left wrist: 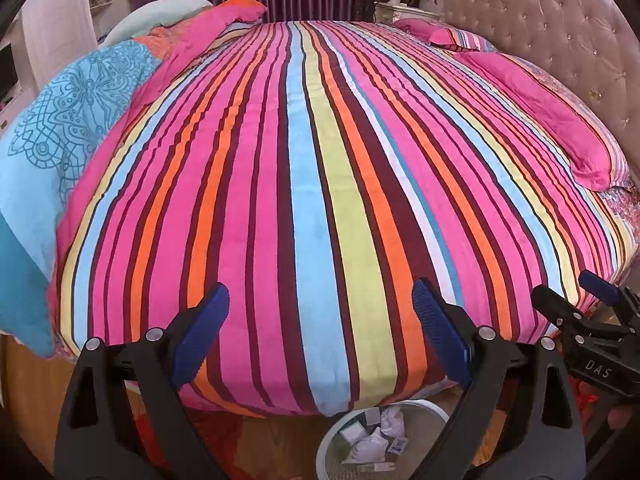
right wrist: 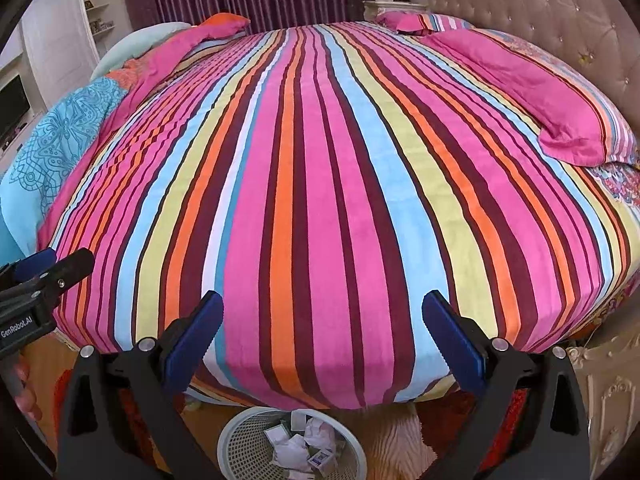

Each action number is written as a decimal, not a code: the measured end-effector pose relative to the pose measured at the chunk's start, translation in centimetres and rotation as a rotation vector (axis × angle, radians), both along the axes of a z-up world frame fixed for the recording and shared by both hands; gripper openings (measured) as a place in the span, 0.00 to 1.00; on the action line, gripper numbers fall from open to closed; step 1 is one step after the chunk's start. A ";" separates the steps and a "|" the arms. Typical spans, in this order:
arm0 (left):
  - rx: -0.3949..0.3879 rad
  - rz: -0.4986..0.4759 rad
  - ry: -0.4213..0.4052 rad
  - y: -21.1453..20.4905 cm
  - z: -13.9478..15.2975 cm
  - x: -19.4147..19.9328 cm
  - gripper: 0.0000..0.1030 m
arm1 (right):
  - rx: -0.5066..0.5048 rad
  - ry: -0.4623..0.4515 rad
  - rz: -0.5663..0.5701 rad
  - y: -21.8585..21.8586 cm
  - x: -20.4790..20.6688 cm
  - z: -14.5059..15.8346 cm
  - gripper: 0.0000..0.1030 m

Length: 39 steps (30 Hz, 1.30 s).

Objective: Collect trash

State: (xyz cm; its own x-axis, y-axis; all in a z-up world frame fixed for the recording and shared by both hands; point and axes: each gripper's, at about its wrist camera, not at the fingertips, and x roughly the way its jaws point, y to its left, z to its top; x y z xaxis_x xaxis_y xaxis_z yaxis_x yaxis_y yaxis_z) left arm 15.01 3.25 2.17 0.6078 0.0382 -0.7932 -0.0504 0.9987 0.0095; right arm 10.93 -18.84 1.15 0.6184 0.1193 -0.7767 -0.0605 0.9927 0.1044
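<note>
Both grippers, left gripper (left wrist: 320,312) and right gripper (right wrist: 322,316), hang spread wide, holding nothing, over the striped bed (left wrist: 320,160); a white trash basket (right wrist: 236,436) with crumpled paper (right wrist: 316,432) sits at the bottom.

white mesh wastebasket (right wrist: 240,436) stands upright on the floor at the bed's foot, holding crumpled white paper (right wrist: 316,432) and small cartons (right wrist: 320,458).

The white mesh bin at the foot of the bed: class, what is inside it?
The bin holds crumpled white paper and small packets. Anything beneath that top layer is covered.
</note>
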 end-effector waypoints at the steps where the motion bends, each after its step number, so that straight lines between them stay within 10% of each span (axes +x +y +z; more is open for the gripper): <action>1: 0.002 -0.002 -0.001 -0.1 0.1 0.0 0.87 | -0.002 0.000 0.003 0.1 0.0 0.1 0.92; 39: 0.007 0.012 -0.018 -0.3 2.0 -0.3 0.87 | 0.006 -0.006 -0.005 -0.4 -0.3 0.7 0.92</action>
